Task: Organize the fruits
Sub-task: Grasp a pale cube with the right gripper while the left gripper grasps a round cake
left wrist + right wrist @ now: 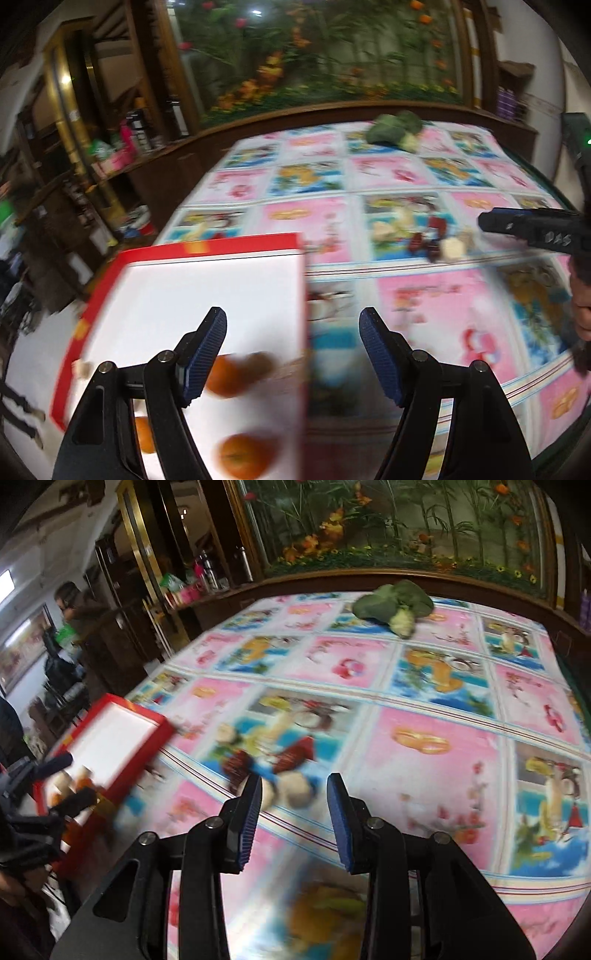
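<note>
A red box (207, 247) with a white inside sits at the table's left edge. It holds three oranges (240, 456) and a blurred brown piece. My left gripper (293, 332) hovers open over the box's right wall with nothing between its fingers. Dark red fruits (291, 757) and pale round pieces (295, 794) lie loose on the patterned tablecloth (436, 794), just beyond the tips of my right gripper (295, 797), which is open and empty. In the right wrist view the box (110, 734) and the left gripper (51, 782) are at the far left. The right gripper (491, 223) enters the left wrist view from the right.
A head of broccoli (391, 605) lies at the table's far edge, with a flower mural and wooden frame behind it. Shelves with bottles (136, 129) stand at the left. A person (77, 605) is in the background on the left. A hand (583, 306) shows at the right edge.
</note>
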Tool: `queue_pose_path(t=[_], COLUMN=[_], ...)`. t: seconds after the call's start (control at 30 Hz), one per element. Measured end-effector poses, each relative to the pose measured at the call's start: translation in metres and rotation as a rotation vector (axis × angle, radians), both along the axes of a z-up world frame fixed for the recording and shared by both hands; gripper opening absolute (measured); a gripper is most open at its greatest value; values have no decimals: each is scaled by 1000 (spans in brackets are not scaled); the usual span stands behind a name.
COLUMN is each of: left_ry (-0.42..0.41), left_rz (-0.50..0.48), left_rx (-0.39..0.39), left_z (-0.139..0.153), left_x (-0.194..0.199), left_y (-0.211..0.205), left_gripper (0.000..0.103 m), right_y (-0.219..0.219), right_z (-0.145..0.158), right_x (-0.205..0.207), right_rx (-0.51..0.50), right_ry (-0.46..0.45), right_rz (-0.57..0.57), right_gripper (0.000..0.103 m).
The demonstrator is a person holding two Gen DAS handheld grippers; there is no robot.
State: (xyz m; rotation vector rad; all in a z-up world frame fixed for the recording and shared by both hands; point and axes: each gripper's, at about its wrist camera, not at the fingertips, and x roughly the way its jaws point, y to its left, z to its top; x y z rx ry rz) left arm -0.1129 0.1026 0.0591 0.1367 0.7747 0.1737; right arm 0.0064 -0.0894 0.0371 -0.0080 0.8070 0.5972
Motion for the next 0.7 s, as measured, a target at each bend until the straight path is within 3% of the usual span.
queue_pose_path(t=[0.1, 0.3, 0.57, 0.6, 0.63, 0.7], left_ry=[30, 89, 142, 145, 150, 163], left_rz=[-56, -96, -143, -145, -146, -149], left_rx=[-36, -110, -140, -141, -143, -149], left_z=[-5, -18, -23, -22, -23, -24], left_x=[17, 46, 54, 55, 56, 60], left_y=[-18, -36, -47, -48, -49, -53], left_gripper=[74, 74, 74, 74, 74, 74], right_y=[-2, 14, 36, 38, 38, 34], right_z=[-12, -18, -25, -25, -25, -25], right_x=[8, 7, 18, 18, 18, 20], right_rx=[-46, -100, -169, -187, -192, -183], right_ry=[33, 14, 12, 10, 11, 26], right_rz=[10, 47, 69, 74, 75, 72], right_gripper=[38, 38, 38, 35, 24, 23])
